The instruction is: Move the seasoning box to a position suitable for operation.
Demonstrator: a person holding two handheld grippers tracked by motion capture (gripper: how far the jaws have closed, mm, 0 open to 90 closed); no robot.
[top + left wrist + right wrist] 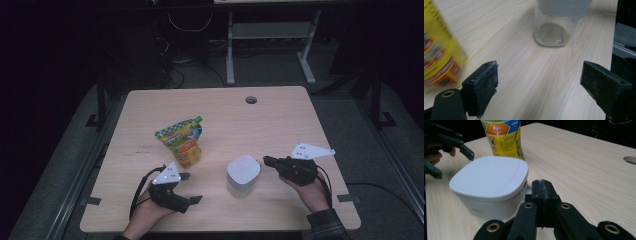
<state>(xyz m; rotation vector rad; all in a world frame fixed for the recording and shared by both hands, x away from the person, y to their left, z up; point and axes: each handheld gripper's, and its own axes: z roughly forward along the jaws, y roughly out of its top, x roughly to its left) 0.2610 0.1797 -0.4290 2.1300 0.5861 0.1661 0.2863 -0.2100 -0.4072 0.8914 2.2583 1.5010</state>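
A clear jar with a white square lid stands near the middle front of the wooden table. A yellow and green snack pouch stands upright left of it. My left gripper sits in front of the pouch, jaws wide open and empty, pointing right toward the jar; the pouch blurs at that view's left. My right gripper is shut with nothing in it, its tip just right of the jar. In the right gripper view its closed jaws sit beside the lid, the pouch behind.
A round cable hole lies near the table's far edge. Beyond the table stand a white desk frame and loose cables on dark floor. The left gripper appears at the right gripper view's upper left.
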